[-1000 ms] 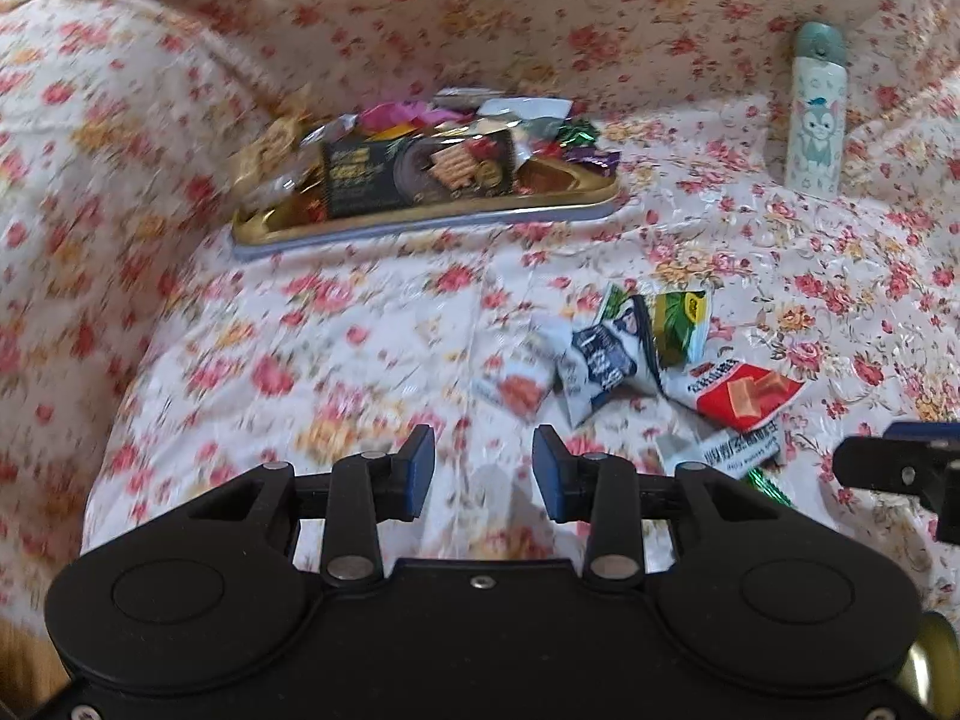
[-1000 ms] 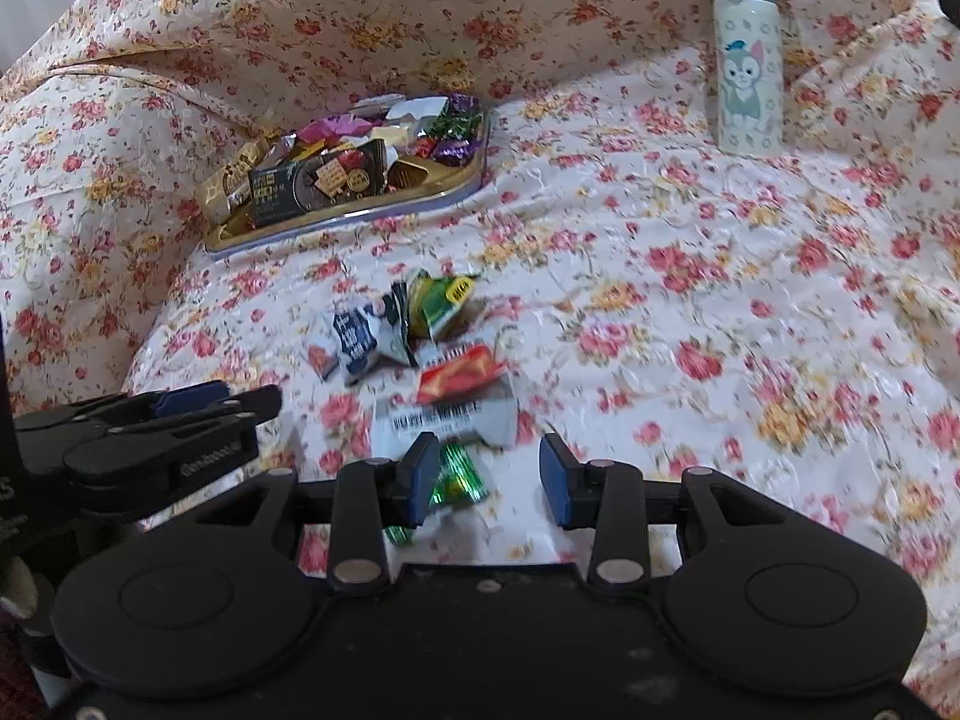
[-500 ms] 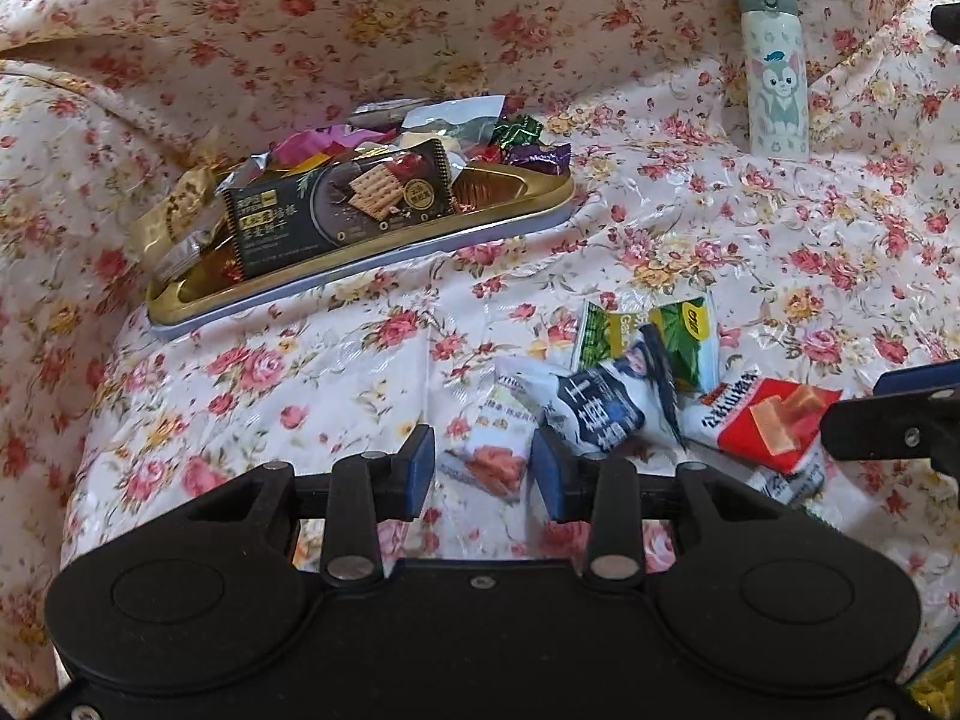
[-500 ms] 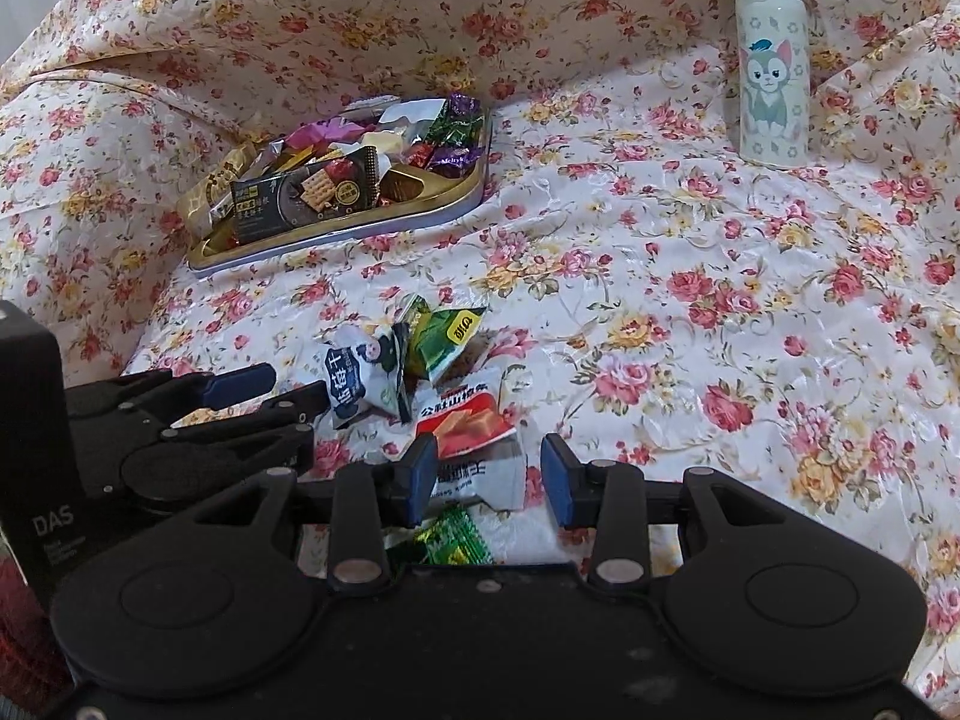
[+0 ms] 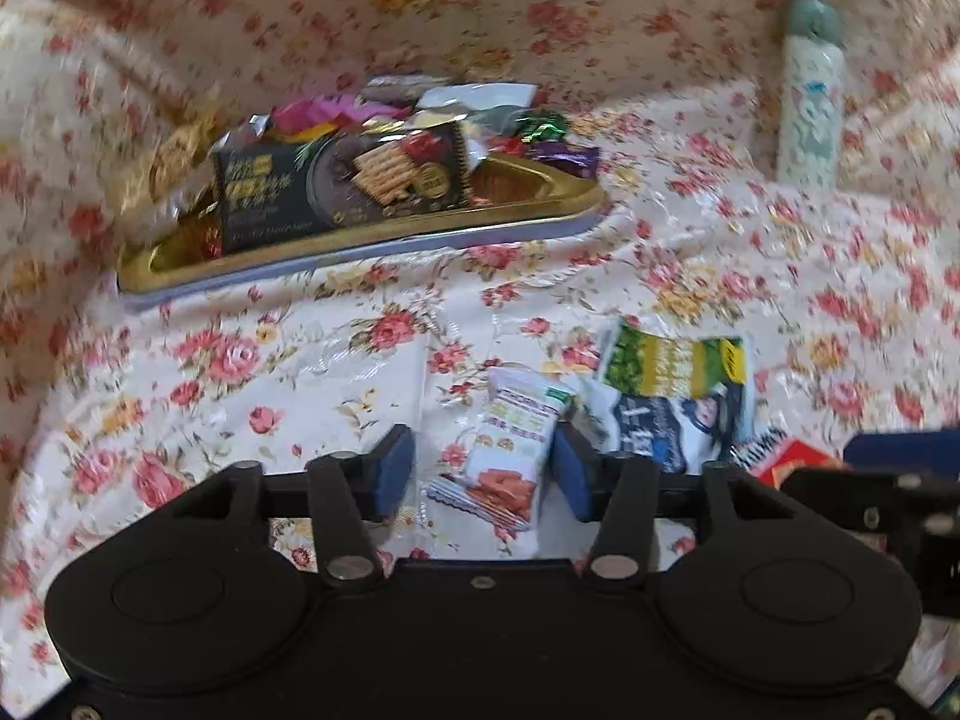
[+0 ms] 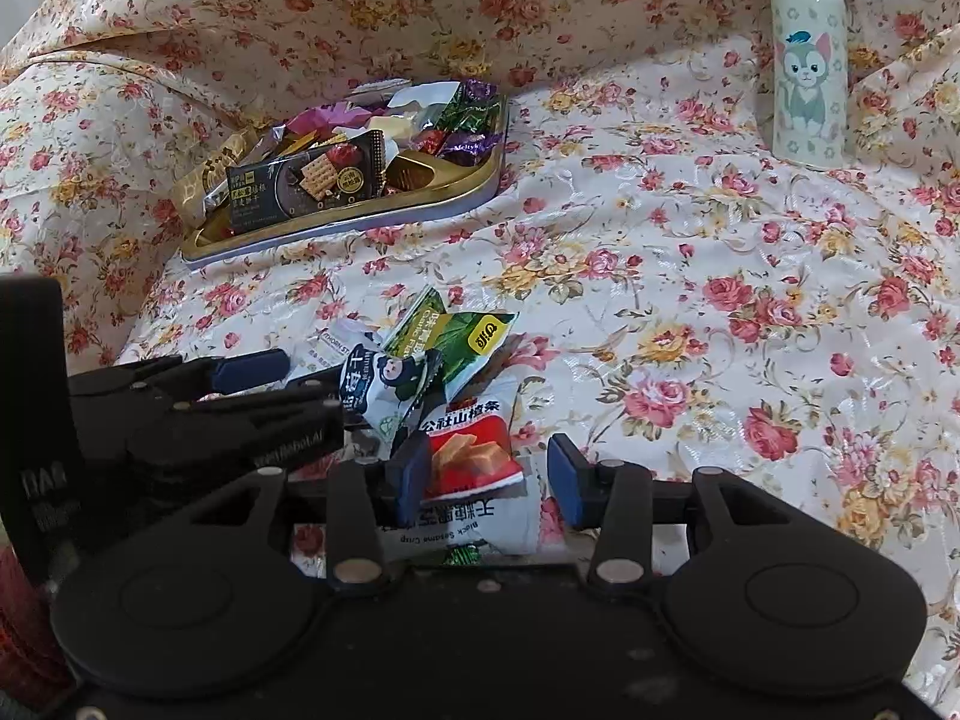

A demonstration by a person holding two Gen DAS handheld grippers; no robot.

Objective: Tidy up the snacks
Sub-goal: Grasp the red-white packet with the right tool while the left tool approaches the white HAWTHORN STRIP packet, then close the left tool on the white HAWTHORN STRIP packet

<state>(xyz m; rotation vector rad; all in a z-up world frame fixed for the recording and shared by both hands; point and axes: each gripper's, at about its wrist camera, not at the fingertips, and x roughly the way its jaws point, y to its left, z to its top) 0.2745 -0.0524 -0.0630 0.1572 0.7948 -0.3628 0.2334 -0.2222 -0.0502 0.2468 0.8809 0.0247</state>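
Reaching over the floral cloth, you have the gold tray already heaped with snacks at the back, well apart from the loose packets near you. Your left gripper, jaws just widened, straddles the white nut packet unclenched. Your right gripper, also opening, brackets the red-and-white packet ungrasped. Next, likely close and carry to the tray.

Both wrist cameras look steeply down over the near snack pile toward the far tray; the left view sits further left.
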